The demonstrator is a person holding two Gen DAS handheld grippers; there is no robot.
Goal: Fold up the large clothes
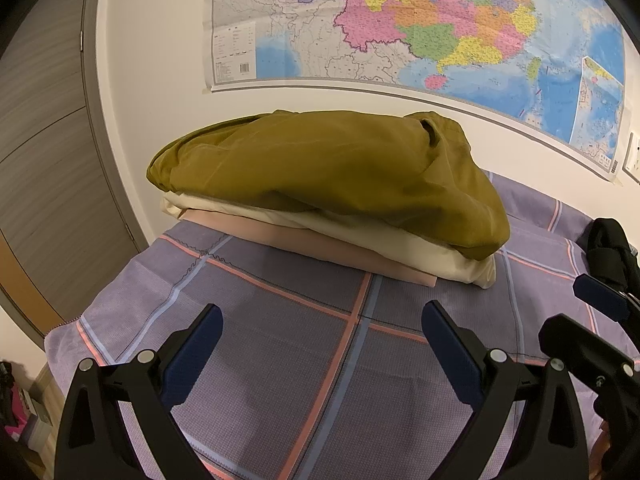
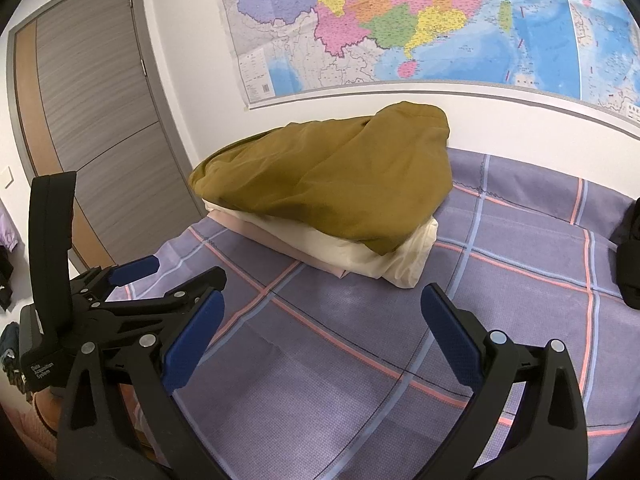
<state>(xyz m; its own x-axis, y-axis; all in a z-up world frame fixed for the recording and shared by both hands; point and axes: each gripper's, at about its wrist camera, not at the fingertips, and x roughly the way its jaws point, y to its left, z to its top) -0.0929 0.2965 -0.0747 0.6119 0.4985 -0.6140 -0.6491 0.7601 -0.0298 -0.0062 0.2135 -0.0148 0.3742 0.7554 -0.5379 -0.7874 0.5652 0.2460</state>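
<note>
Nearest, the left gripper (image 1: 322, 330) and the right gripper (image 2: 322, 316) each hang over the purple plaid bedspread (image 1: 280, 360) with jaws spread wide, holding nothing. At twelve o'clock from both, well apart from the fingers, a stack of folded clothes rests on the bedspread: an olive garment (image 1: 332, 176) on top, a cream one (image 1: 440, 260) under it, a pinkish one (image 1: 320, 244) lowest. At three o'clock lies something black (image 2: 630, 256), perhaps clothing. Beyond, a wall map (image 1: 400, 28); at ten o'clock, a grey door (image 2: 100, 100).
</note>
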